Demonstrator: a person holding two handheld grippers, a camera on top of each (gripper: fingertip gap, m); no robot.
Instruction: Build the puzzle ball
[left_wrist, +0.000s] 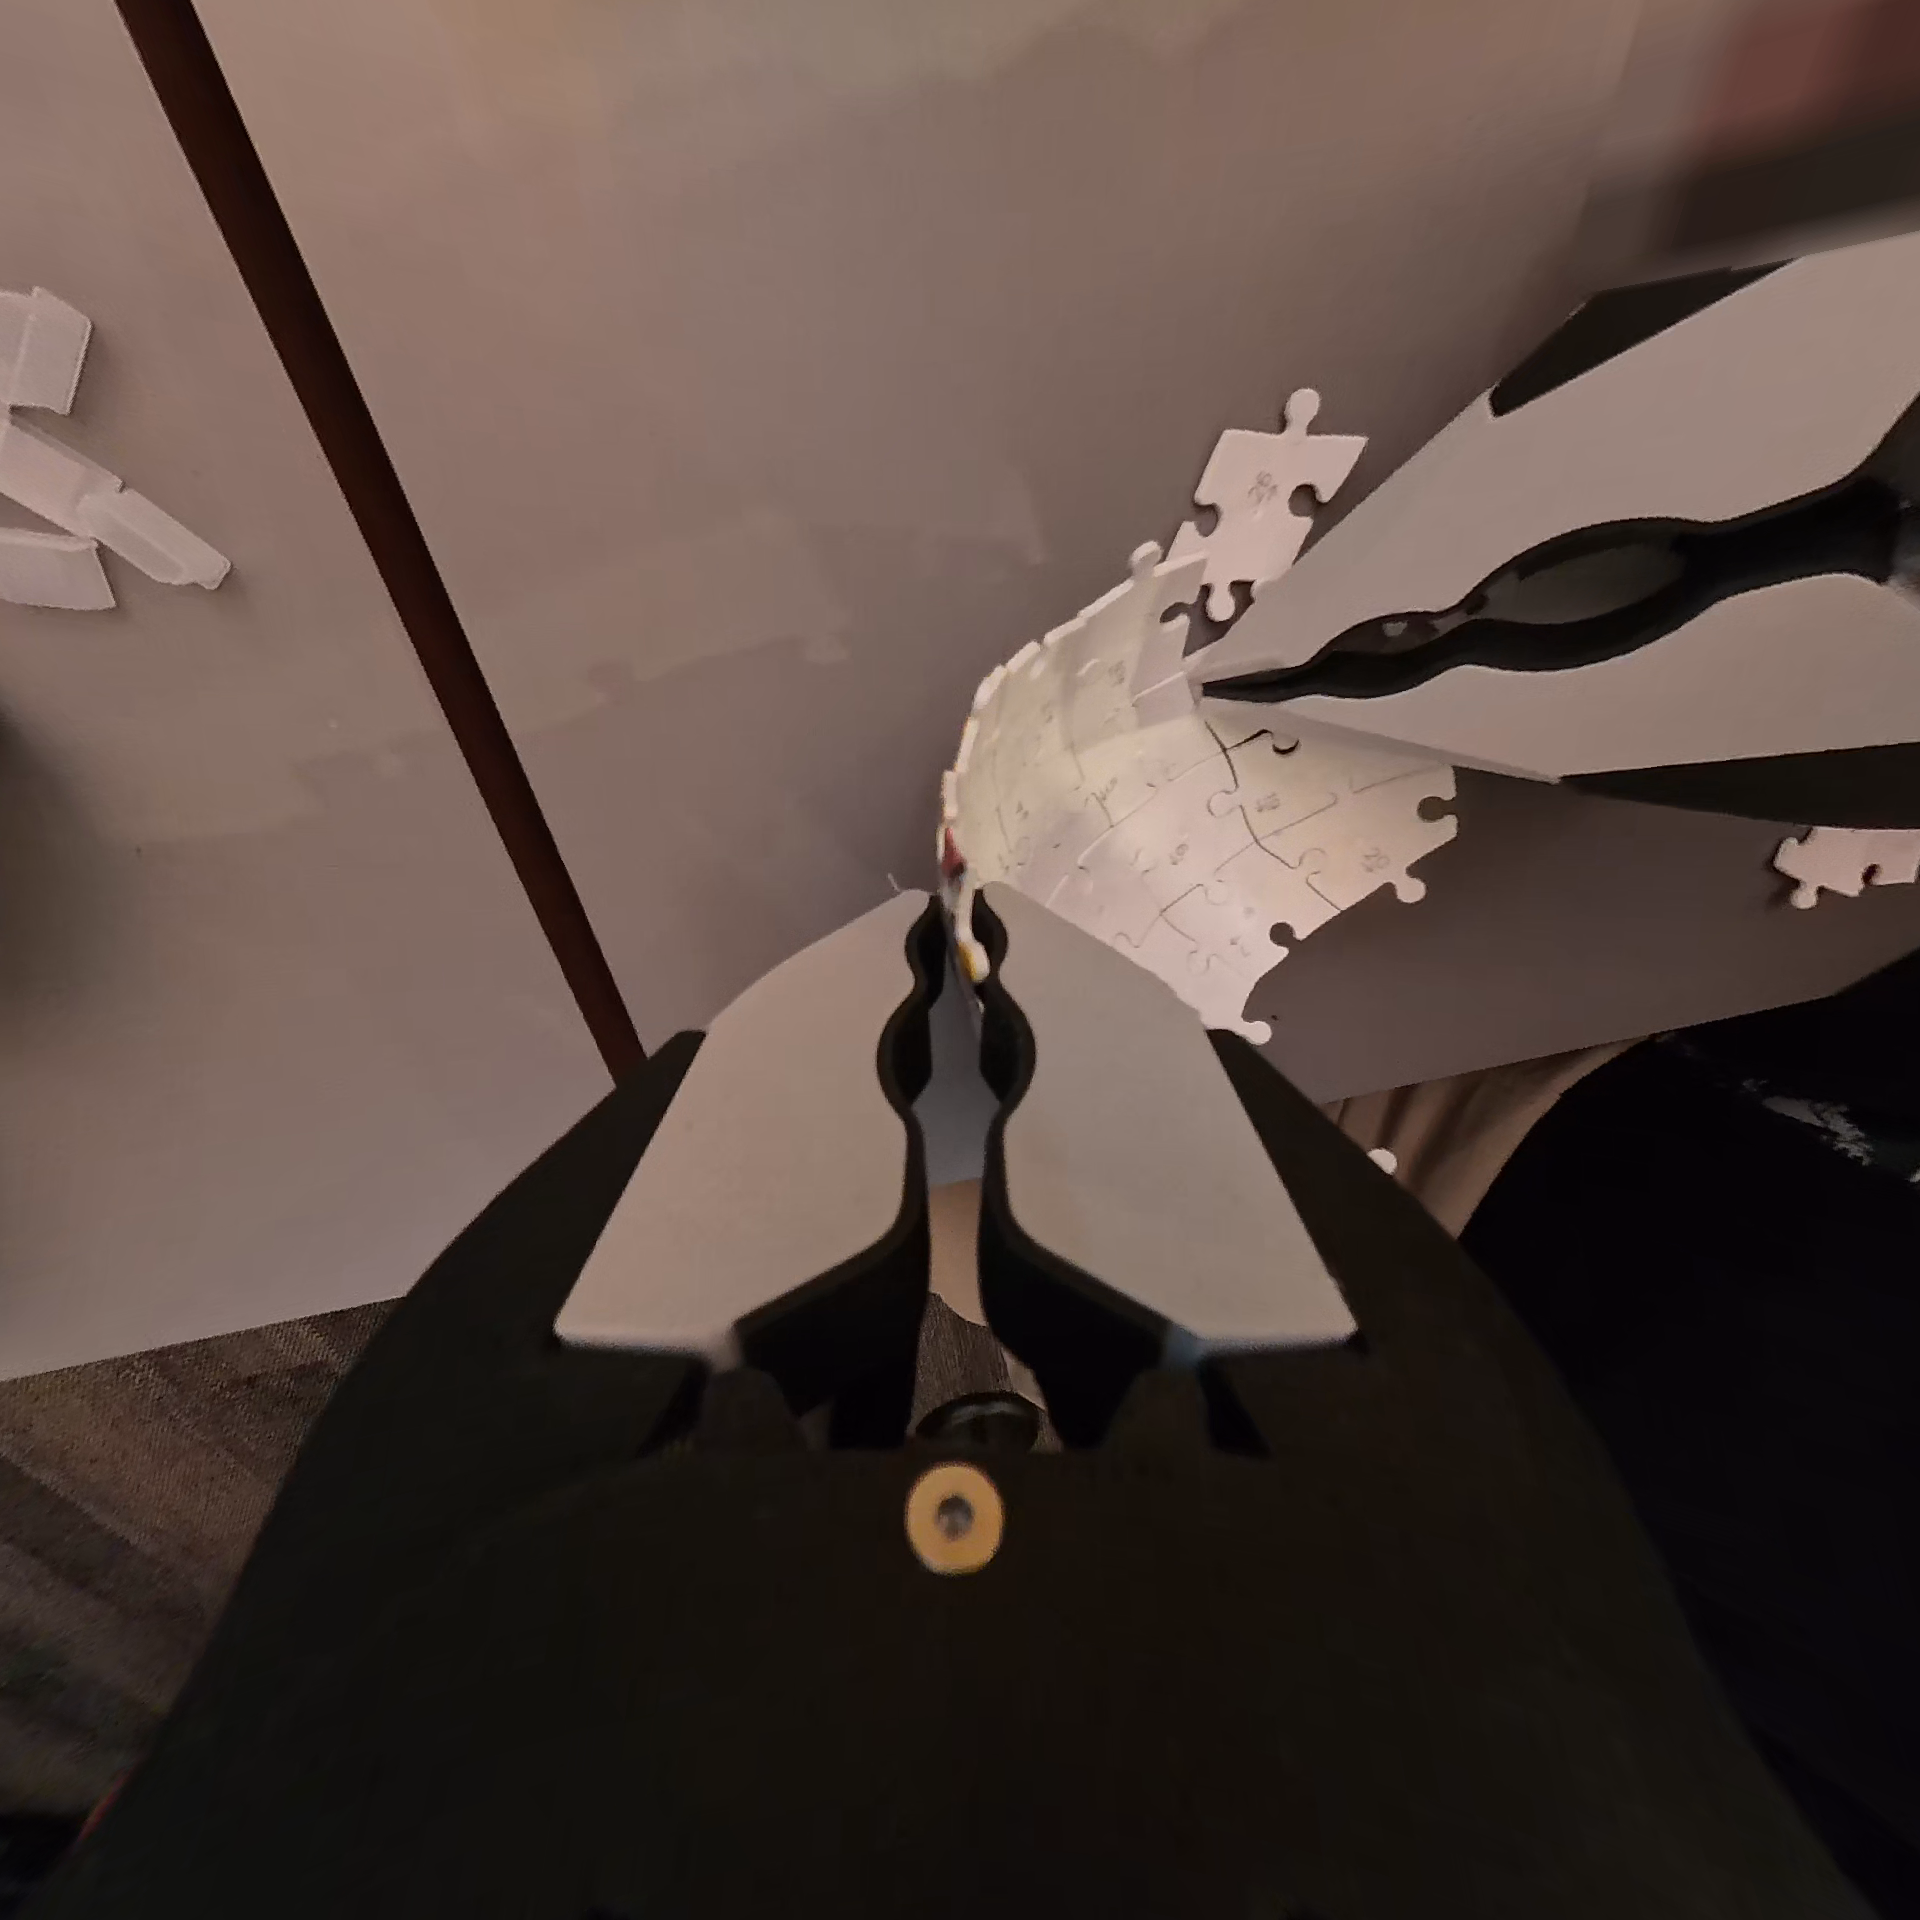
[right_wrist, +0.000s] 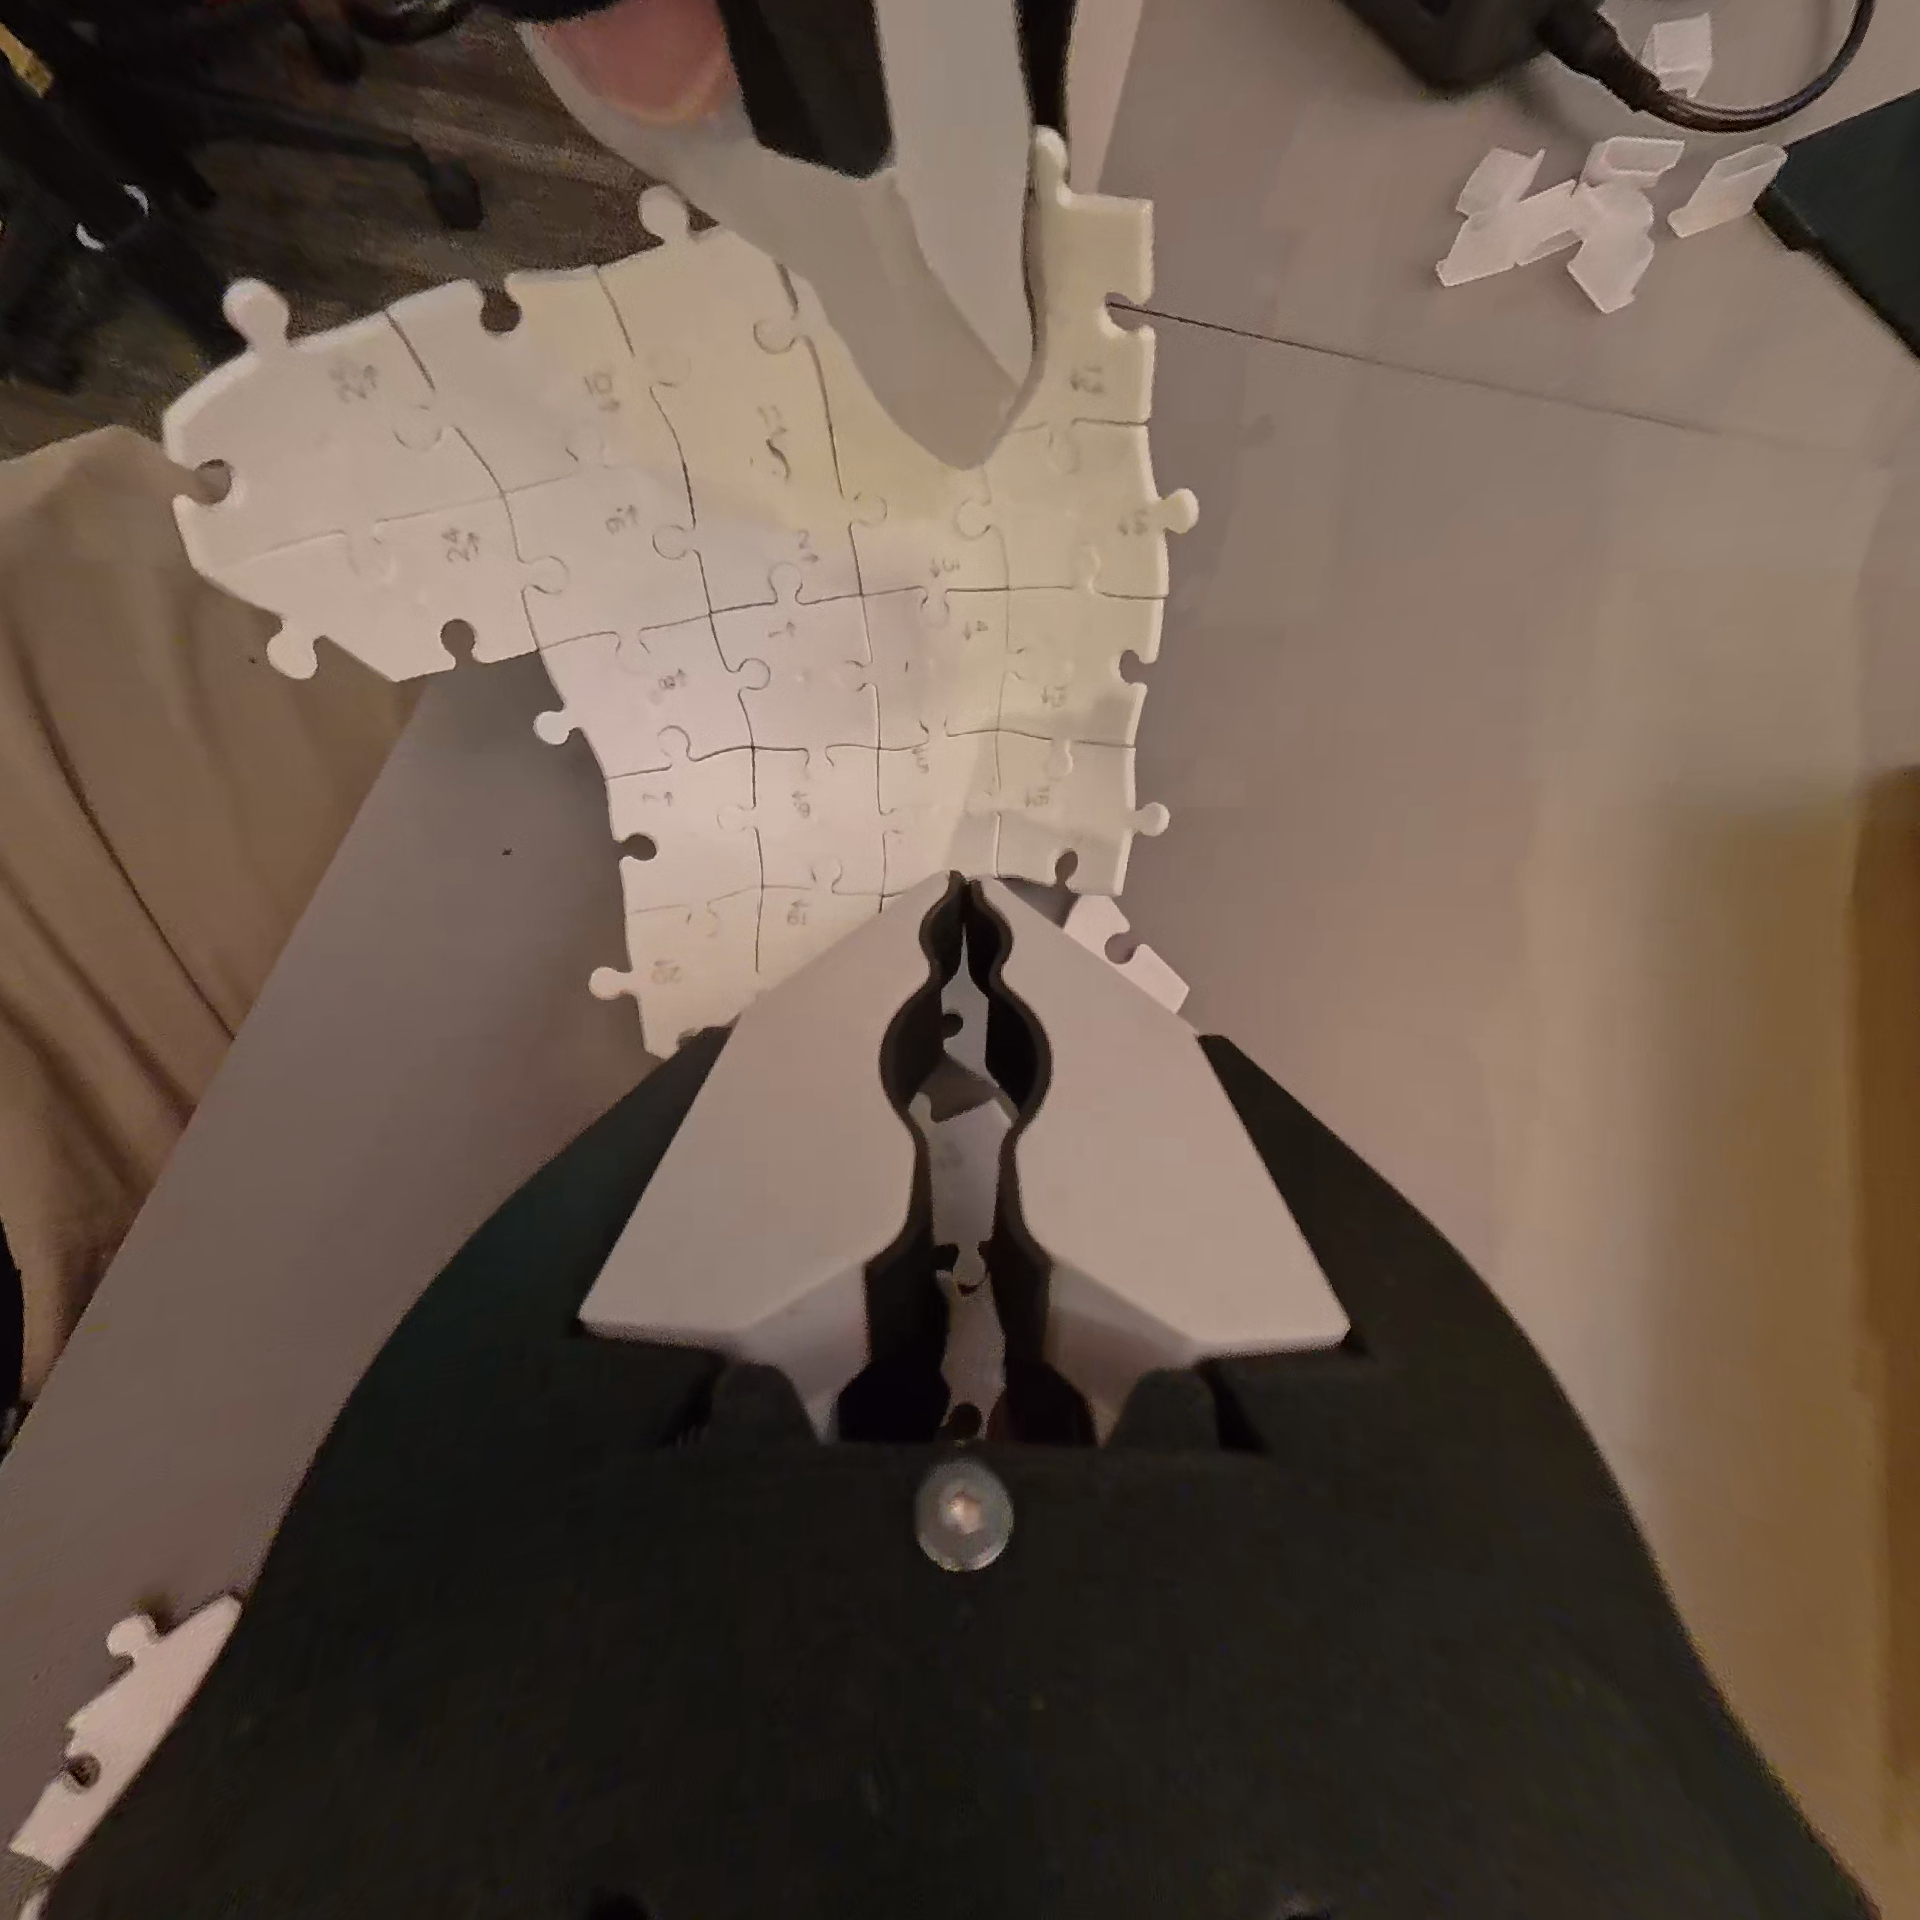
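The two grippers are holding a curved, partly joined sheet of white puzzle pieces (right_wrist: 831, 623) up over the near edge of the grey table (right_wrist: 1455, 727), each clamping an opposite rim, probably so the shell is keeping its bowl shape while more pieces are being added. The left gripper (left_wrist: 961, 914) is pinching the sheet's edge between nearly closed jaws, the rim running out from its tips toward two o'clock in the left wrist view. The right gripper (right_wrist: 964, 883) is gripping the opposite rim with jaws almost shut, so in the right wrist view the sheet is fanning out from its tips toward twelve and ten o'clock, with the left gripper coming in at twelve. Loose puzzle pieces are waiting close by: one (left_wrist: 1262, 499) is lying on the table just past the shell at one o'clock in the left view, another (left_wrist: 1839, 862) at three o'clock. Clear plastic clips (right_wrist: 1590, 218) are lying well apart at two o'clock in the right view. The ball is looking far from closed.
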